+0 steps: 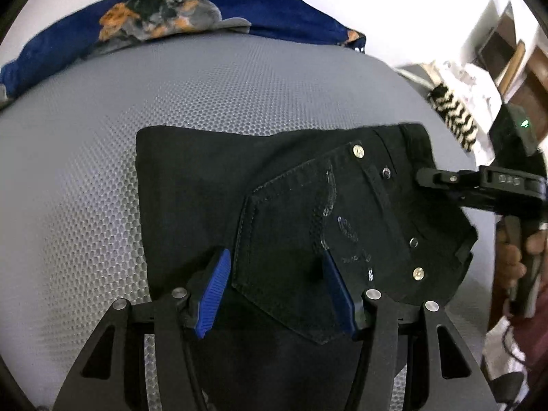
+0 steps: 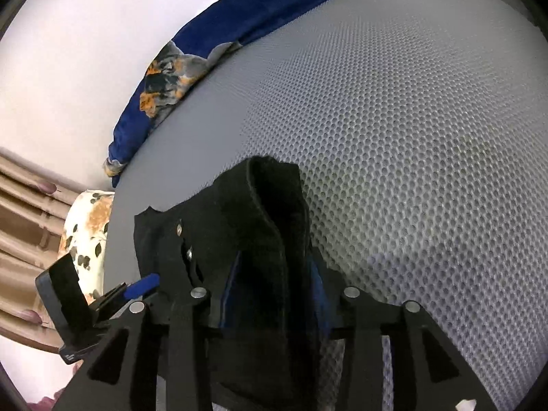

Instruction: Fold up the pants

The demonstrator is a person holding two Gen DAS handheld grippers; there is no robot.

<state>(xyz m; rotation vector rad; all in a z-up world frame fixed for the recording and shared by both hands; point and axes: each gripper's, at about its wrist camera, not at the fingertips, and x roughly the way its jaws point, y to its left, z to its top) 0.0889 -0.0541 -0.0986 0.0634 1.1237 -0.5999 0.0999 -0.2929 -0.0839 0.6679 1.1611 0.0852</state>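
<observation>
The black pants (image 1: 274, 212) lie folded into a compact stack on the grey mesh bed (image 1: 85, 171), back pocket facing up. The left gripper (image 1: 274, 274) hangs just above them with its blue pads (image 1: 212, 291) spread apart, one pad on either side of the pocket's lower edge, gripping nothing. The pants stretch away in front of it and to its right. There the right gripper (image 1: 424, 174) meets the waistband edge, a hand (image 1: 517, 260) behind it. From the right wrist view, a raised fold of the pants (image 2: 270, 239) stands between the right gripper's (image 2: 270, 294) pads; the cloth hides the pads, so I cannot tell whether they pinch it. A blue blanket (image 1: 239, 10) lies bunched far ahead of both.
</observation>
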